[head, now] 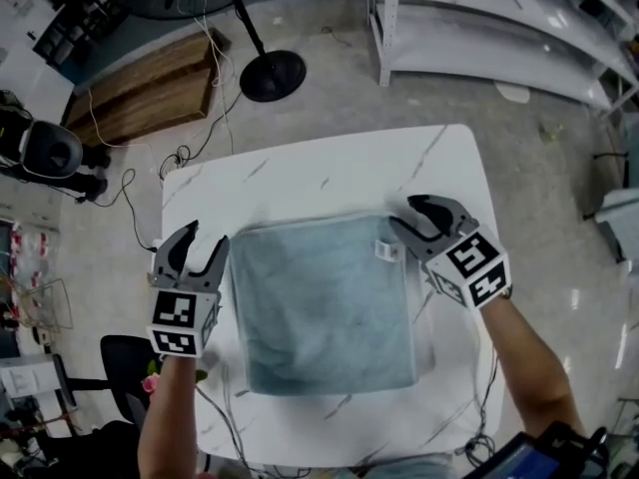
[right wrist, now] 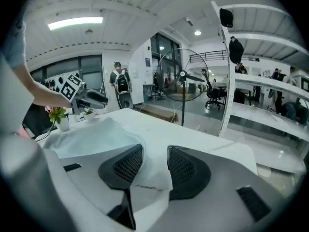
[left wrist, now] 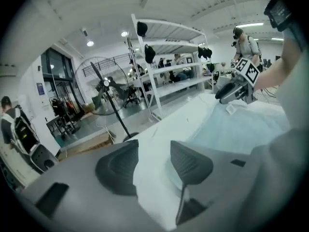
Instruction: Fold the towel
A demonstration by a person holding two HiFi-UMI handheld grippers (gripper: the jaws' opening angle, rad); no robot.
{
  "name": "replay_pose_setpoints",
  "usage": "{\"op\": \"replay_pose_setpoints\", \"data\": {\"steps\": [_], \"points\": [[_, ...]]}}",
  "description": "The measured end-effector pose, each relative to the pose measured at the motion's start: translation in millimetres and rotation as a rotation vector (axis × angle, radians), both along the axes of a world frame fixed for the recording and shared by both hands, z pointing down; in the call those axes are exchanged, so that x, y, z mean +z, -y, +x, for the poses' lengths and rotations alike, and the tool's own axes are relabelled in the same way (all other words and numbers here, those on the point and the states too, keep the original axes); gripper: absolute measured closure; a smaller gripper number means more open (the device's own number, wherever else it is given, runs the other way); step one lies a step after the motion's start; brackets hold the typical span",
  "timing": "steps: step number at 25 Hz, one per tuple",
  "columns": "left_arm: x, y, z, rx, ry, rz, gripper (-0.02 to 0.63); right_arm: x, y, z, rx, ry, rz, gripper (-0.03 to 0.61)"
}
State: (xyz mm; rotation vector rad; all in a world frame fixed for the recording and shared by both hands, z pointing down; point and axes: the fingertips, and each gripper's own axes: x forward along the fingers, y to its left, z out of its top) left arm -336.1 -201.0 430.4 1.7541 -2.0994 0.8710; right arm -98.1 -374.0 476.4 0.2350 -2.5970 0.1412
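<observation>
A light blue-grey towel [head: 324, 302] lies folded flat in the middle of the white marble table [head: 319, 168], a small white tag [head: 385, 250] at its far right corner. My left gripper [head: 207, 238] stands open just off the towel's far left corner. In the left gripper view only bare tabletop shows between the left gripper's [left wrist: 153, 146] pads, and the towel [left wrist: 241, 124] lies to the right. My right gripper [head: 404, 214] is open beside the tag corner. In the right gripper view its jaws [right wrist: 154, 151] frame table, with the towel [right wrist: 91, 134] to the left.
A floor fan's base [head: 272, 73] and a wooden pallet [head: 150, 88] sit beyond the table. White shelving [head: 499, 28] stands at the back right. A small potted flower [right wrist: 60, 117] is by the table's near left edge. A black chair [head: 120, 362] is at lower left.
</observation>
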Motion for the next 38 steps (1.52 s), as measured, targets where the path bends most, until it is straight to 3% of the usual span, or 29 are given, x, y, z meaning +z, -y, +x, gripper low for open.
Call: {"op": "replay_pose_setpoints", "data": {"steps": [3,6,10,16,21,27,29,31,33,35,38], "points": [[-54,-8,12,-0.01,0.078,0.145,0.43,-16,-7,6,0.0,-0.005,0.073,0.4],[-84,-21,28,-0.006,0.121,0.216,0.465,-9,-4,14,0.05,-0.051,0.053,0.396],[-87,-40,60,0.033,0.06,0.215,0.468,17,-1,13,0.024,-0.123,0.006,0.38],[-63,-63,111,0.101,0.029,0.16,0.468,23,-20,6,-0.107,-0.171,0.081,0.357],[-61,-68,137,0.148,0.029,0.151,0.468,-7,-43,9,-0.173,-0.06,0.088,0.312],[-86,-86,159,0.183,0.037,0.269,0.468,-56,-89,28,-0.23,0.019,0.22,0.321],[-102,-97,168,0.191,0.069,0.315,0.468,-70,-108,36,-0.256,0.026,0.258,0.321],[-126,-112,177,0.216,0.165,0.36,0.49,-83,-126,45,-0.272,0.036,0.292,0.322],[-152,-137,181,0.168,0.22,0.415,0.505,-99,-144,56,-0.268,0.059,0.313,0.322],[-178,-173,178,0.009,0.164,0.499,0.537,-116,-161,71,-0.238,0.1,0.321,0.322],[-221,-239,175,-0.142,0.189,0.607,0.542,-142,-185,102,-0.171,0.174,0.316,0.33]]}}
